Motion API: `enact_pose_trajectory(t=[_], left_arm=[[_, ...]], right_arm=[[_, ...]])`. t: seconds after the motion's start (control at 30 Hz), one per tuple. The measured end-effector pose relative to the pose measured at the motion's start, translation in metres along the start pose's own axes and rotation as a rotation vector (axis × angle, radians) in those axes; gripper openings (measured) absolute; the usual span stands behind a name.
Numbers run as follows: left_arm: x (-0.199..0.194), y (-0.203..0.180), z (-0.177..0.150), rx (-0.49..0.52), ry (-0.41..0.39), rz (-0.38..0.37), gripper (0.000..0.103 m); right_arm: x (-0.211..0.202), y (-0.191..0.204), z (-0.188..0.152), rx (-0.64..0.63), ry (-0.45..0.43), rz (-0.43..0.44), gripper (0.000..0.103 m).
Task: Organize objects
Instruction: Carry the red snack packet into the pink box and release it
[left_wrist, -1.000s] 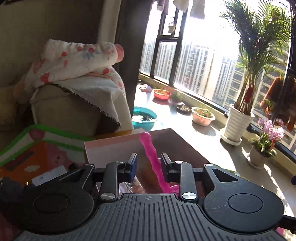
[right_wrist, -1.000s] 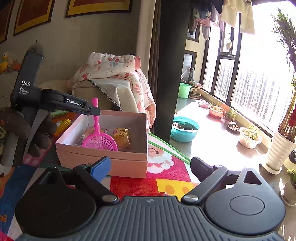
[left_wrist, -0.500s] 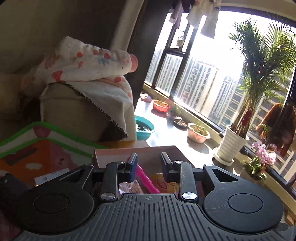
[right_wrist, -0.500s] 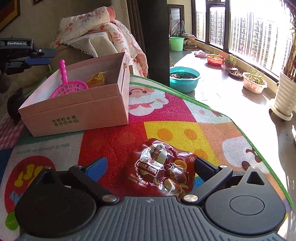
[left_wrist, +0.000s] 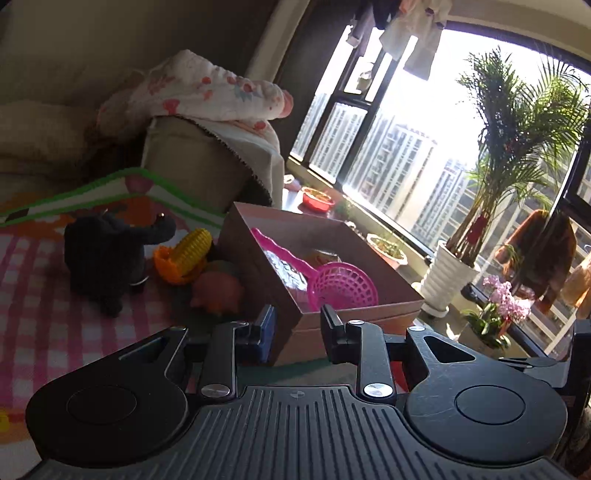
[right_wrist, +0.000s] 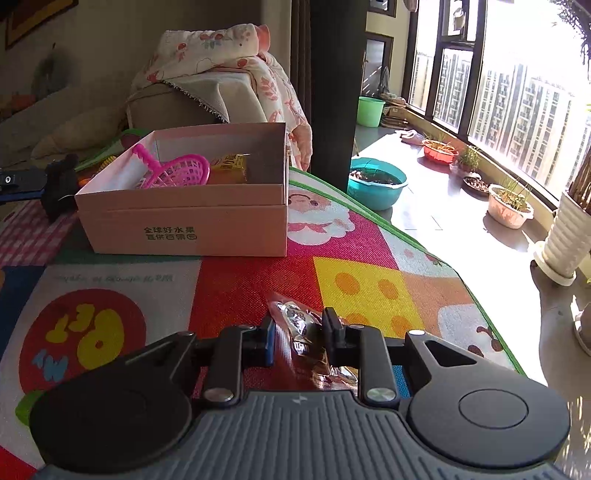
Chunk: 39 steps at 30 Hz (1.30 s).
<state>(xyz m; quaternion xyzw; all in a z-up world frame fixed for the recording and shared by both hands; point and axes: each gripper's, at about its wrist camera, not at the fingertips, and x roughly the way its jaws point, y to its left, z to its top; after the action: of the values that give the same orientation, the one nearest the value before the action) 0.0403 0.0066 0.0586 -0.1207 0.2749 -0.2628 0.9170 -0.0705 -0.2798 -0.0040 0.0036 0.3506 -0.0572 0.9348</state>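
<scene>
Between the right tool's (right_wrist: 297, 334) fingers: a crinkly snack packet (right_wrist: 301, 332), pinched narrow, low over the play mat (right_wrist: 369, 288). Ahead and slightly left of it, well apart, sits the pink box (right_wrist: 192, 225) holding a pink scoop (right_wrist: 177, 171) and a yellow packet (right_wrist: 229, 168). Left tool (left_wrist: 297, 326) holds nothing, fingers at a narrow gap, just short of the box's near corner (left_wrist: 291, 306). Left of that tool: toy corn (left_wrist: 184, 254), pink toy (left_wrist: 218, 290), dark plush (left_wrist: 103, 254), all outside the box.
</scene>
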Motion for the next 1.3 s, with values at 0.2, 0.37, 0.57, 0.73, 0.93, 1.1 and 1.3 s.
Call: enact_pose_trajectory(t=[0.2, 0.37, 0.57, 0.73, 0.93, 1.1, 1.3], left_arm=[[-0.008, 0.007, -0.022, -0.046, 0.041, -0.021, 0.03], [-0.005, -0.003, -0.033, -0.012, 0.113, 0.068, 0.03], [-0.011, -0.018, -0.052, 0.071, 0.179, 0.094, 0.03], [-0.014, -0.021, -0.057, 0.092, 0.198, 0.107, 0.03], [-0.016, -0.01, -0.058, 0.045, 0.198, 0.13, 0.03], [-0.015, 0.001, -0.058, -0.001, 0.203, 0.146, 0.03], [-0.022, 0.01, -0.058, -0.022, 0.186, 0.166, 0.03]], right_arm=[[-0.033, 0.037, -0.014, -0.068, -0.018, 0.183, 0.027], [-0.062, 0.061, -0.027, -0.187, -0.149, 0.174, 0.103], [-0.045, 0.063, -0.032, -0.146, -0.031, 0.253, 0.103], [-0.03, 0.077, -0.035, -0.156, 0.021, 0.251, 0.09], [-0.04, 0.082, -0.018, -0.187, 0.008, 0.227, 0.075], [-0.069, 0.085, 0.068, -0.218, -0.239, 0.168, 0.075], [-0.017, 0.083, 0.189, -0.121, -0.323, 0.133, 0.093]])
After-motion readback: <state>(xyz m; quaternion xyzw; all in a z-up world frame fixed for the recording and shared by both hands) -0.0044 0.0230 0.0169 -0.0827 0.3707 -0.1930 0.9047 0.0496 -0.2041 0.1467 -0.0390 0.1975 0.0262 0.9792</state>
